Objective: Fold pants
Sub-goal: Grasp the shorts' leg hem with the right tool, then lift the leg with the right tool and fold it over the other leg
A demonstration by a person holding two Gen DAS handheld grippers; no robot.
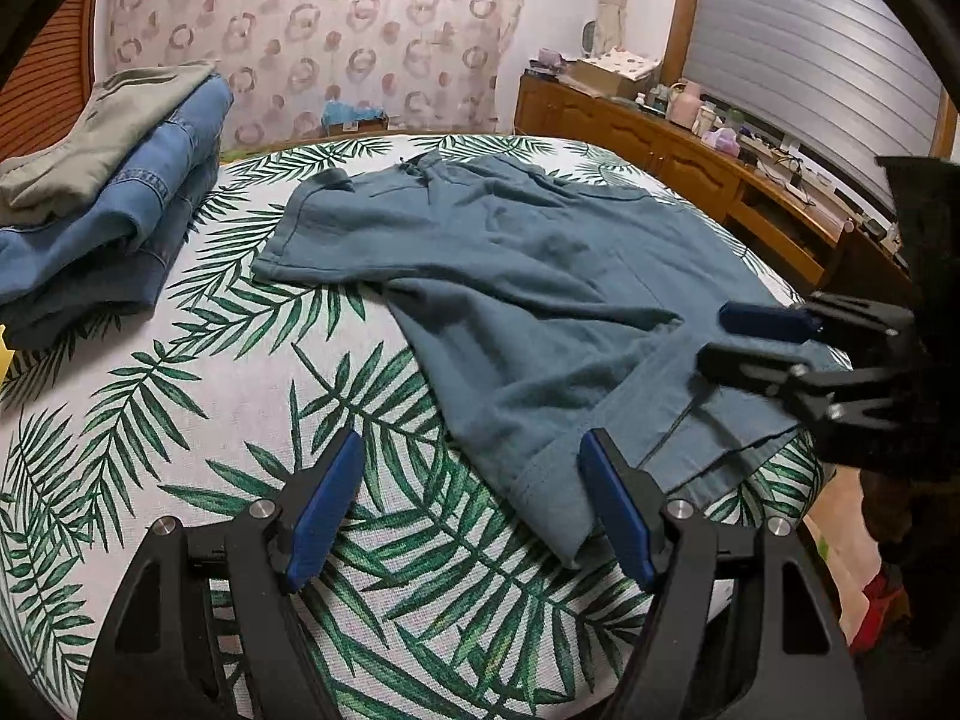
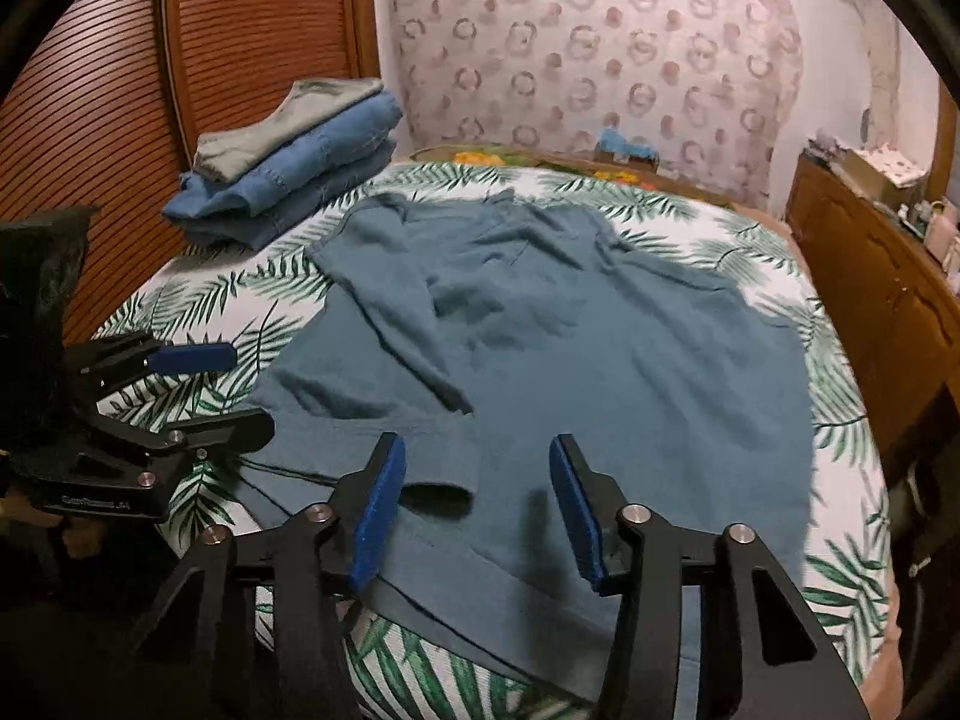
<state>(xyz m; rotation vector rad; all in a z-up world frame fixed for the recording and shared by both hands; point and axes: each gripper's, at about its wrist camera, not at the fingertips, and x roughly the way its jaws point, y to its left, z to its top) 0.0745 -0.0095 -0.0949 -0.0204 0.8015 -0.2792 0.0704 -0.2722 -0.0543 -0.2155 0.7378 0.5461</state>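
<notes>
— Start at the tools. What is the left gripper doing?

— Its blue pads stand wide apart over the near edge of the bed, and nothing is gripped. One pad hangs above the leaf-print sheet, the other sits right at the hem of the teal pants. Whether it touches the cloth I cannot tell.

— And the right gripper?

— Partly spread, narrower than the left. Teal fabric lies beneath and between the fingers, with a small raised fold just ahead of the left pad, but the pads are not pressing on anything. From the left wrist view it shows as a black frame with one blue finger, low over the near leg end.

— So where exactly are the pants?

— Spread across the middle of the bed, rumpled. The waistband end lies towards the far wallpapered wall, the leg ends come towards the near edge, and one leg is folded across the other.

— Anything else on the bed?

— A stack of folded clothes at the far left corner, well apart from the pants: blue denim below, a grey-green garment on top. Behind it is a slatted wooden panel.

— And to the right?

— A wooden cabinet runs along the wall, its top crowded with small things too blurred to name.
</notes>
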